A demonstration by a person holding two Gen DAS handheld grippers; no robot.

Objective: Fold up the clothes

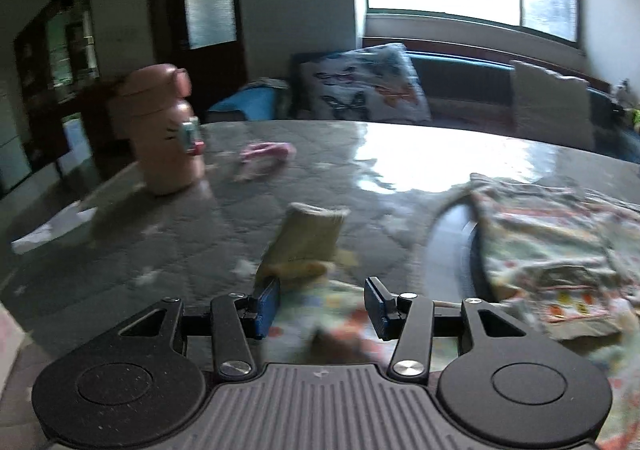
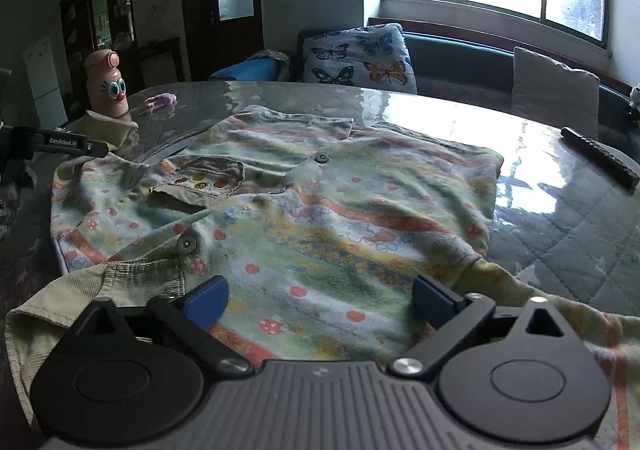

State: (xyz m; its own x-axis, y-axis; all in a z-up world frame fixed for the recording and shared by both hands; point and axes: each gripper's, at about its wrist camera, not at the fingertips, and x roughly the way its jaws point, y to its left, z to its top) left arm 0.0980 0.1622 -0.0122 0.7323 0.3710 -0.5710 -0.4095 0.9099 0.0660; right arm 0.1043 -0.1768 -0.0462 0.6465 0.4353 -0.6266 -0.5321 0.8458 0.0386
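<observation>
1. The left gripper (image 1: 322, 302) has its blue-padded jaws parted, with nothing pinched between them; it hangs low over the sleeve end of a small pastel, strawberry-and-flower-print child's garment (image 2: 312, 218).
2. Just ahead of the left pads, the garment's beige ribbed cuff (image 1: 310, 238) sticks up, apparently clear of the pads, though that view is blurred.
3. The right gripper (image 2: 320, 296) is spread wide and holds nothing, poised just above the garment's near edge.
4. The garment lies spread out on a glossy grey quilted-pattern table (image 2: 560, 210), front up, with two round buttons and a chest pocket showing; a beige corduroy part (image 2: 80, 298) lies at the near left.
5. Farther off on the table stand a pink cartoon-faced bottle (image 2: 108, 84) and a small pink object (image 2: 160, 101); a dark remote control (image 2: 598, 162) lies at the right.
</observation>
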